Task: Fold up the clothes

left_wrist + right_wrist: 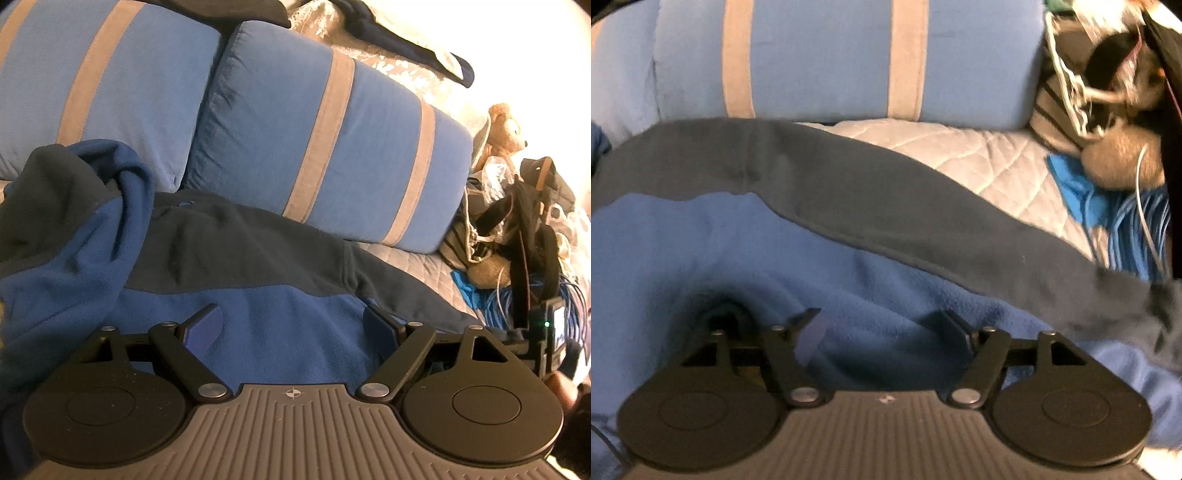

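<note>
Striped cushions (325, 147) behind, quilted seat (979, 162) below. Fleece (258, 306) lies spread on seat. Left gripper (291, 326) jaws spread, empty. Right gripper (882, 332) jaws spread, nothing pinched. Step, I judge: between folds. Next: pinch dark sleeve (1071, 266), fold inward.

**Blues and greys on the sofa**

I see a fleece (258, 325) in royal blue with dark charcoal panels. The cushions (332, 140) are lighter blue — striped grey. A quilted cover (979, 162) is pale grey; the cables (1130, 236) bright blue; the teddy bear (506, 129) tan.
</note>
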The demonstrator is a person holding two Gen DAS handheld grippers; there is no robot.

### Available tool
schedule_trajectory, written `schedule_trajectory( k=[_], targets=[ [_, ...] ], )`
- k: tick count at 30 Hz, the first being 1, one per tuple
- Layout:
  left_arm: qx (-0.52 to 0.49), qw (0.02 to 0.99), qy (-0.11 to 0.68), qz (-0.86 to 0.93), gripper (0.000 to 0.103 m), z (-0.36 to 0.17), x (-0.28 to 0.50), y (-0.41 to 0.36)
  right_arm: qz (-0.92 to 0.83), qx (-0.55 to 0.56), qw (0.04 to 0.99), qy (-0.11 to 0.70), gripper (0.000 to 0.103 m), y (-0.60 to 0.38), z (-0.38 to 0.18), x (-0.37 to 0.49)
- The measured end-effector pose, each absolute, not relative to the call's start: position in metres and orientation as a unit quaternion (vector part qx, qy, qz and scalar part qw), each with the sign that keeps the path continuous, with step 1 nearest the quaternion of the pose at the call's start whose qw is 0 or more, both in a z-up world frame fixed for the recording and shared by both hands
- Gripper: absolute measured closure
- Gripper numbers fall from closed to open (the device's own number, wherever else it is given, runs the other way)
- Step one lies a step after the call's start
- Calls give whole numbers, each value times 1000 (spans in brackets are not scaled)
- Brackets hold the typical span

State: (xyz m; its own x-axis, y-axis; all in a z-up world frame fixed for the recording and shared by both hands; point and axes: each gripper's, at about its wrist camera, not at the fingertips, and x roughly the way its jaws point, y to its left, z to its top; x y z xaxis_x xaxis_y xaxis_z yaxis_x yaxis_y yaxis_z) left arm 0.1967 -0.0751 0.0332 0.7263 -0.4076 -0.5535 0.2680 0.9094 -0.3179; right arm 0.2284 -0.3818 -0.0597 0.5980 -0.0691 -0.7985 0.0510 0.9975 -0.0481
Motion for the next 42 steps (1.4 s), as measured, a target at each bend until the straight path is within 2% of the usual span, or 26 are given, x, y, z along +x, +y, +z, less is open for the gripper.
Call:
schedule_trajectory(
  k=[5, 9, 14, 20, 26, 31, 34, 42],
  targets=[
    [-110, 921, 328, -180, 19, 30, 198, -74, -23, -55, 893, 446, 16, -371, -29, 239],
    [-118, 919, 330, -180, 19, 29, 200, -72, -11, -91, 903, 421, 13, -355, 16, 244],
    [-122, 919, 327, -184, 19, 29, 201, -71, 10, -138, 929, 344, 5, -326, 70, 245],
    [-123, 922, 317, -182, 19, 31, 200, -70, 14, -125, 954, 274, 4, -291, 111, 243],
    [-120, 925, 313, -178, 19, 31, 197, -69, -19, -118, 967, 224, 0, -259, 122, 244],
    [-124, 940, 268, -169, 19, 43, 189, -62, -29, -47, 973, 224, 0, -244, 125, 250],
    [-124, 952, 242, -143, 19, 55, 183, -52, -28, -25, 975, 219, 0, -229, 119, 249],
    [-118, 959, 239, -97, 19, 110, 185, -26, -60, -25, 978, 196, 0, -192, 89, 244]
  ],
)
